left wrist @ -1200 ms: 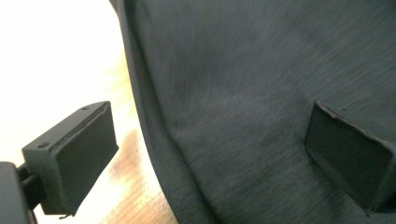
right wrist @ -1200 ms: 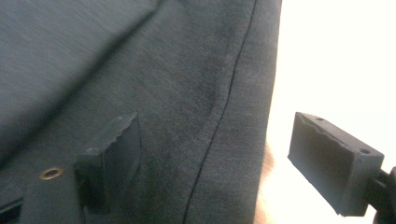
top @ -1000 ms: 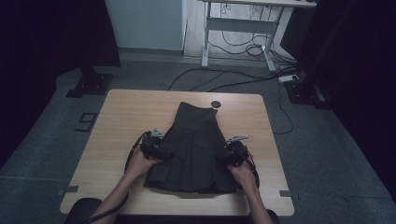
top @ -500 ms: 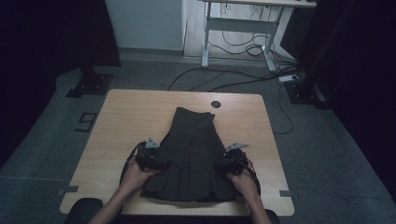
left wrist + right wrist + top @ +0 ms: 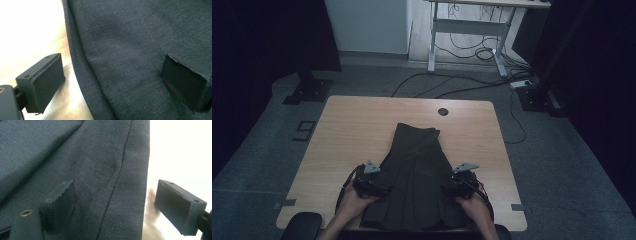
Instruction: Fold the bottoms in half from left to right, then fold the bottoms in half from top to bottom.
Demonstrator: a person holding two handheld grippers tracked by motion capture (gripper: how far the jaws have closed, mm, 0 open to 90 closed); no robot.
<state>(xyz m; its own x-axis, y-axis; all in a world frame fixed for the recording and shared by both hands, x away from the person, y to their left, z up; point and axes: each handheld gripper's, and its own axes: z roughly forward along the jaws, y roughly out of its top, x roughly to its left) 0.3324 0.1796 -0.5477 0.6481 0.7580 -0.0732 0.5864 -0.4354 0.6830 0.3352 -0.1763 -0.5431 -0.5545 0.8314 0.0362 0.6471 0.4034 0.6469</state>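
A garment (image 5: 414, 180) lies on the table (image 5: 357, 125), one tool at each side.

1. The dark garment (image 5: 414, 180) is cloth, a fine matt knit in charcoal, lying soft with slight ripples near the table's front edge.
2. In the left gripper view, its surface (image 5: 130, 50) reads faintly fuzzy, with no sheen at all.
3. In the right gripper view, a thin stitched seam (image 5: 120, 170) runs through the same dull fabric.
4. The table (image 5: 362, 125) is pale wood-grain, smooth, probably laminate; close up it throws back a glossy glare (image 5: 70, 100).
5. The left gripper (image 5: 112, 82) carries matt black pads, seemingly rubber on hard plastic.
6. The right gripper (image 5: 120, 205) matches, its pad edges rough and worn.
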